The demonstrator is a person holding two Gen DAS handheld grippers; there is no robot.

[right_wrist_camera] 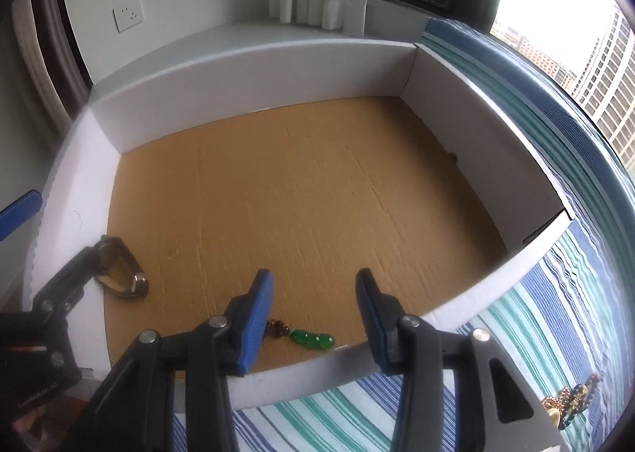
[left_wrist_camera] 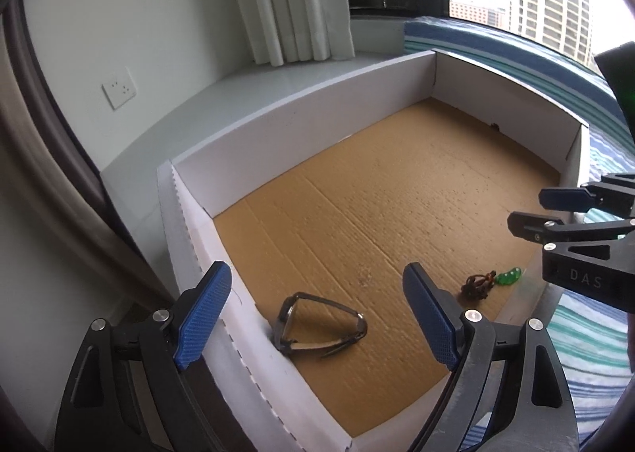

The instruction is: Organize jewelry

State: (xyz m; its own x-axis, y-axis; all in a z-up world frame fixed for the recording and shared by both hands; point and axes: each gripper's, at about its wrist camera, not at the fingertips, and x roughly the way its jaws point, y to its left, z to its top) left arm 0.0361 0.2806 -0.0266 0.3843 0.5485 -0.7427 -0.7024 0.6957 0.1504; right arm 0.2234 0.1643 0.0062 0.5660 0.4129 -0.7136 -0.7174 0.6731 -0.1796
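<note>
A shallow white box (left_wrist_camera: 278, 110) with a brown cardboard floor holds folded dark sunglasses (left_wrist_camera: 317, 327) at its near left corner and a brown cord with a green pendant (left_wrist_camera: 490, 281) by the near wall. My left gripper (left_wrist_camera: 317, 317) is open, hovering over the sunglasses. My right gripper (right_wrist_camera: 313, 313) is open and empty above the pendant (right_wrist_camera: 313, 339); it also shows in the left wrist view (left_wrist_camera: 532, 210). The sunglasses (right_wrist_camera: 121, 273) and box wall (right_wrist_camera: 254, 67) show in the right wrist view. A beaded jewelry pile (right_wrist_camera: 571, 402) lies outside on striped cloth.
The box sits on a blue, green and white striped cloth (right_wrist_camera: 555, 313). A white ledge, curtain (left_wrist_camera: 289, 3) and wall socket (left_wrist_camera: 119, 89) lie behind. A window shows high-rise buildings at the right.
</note>
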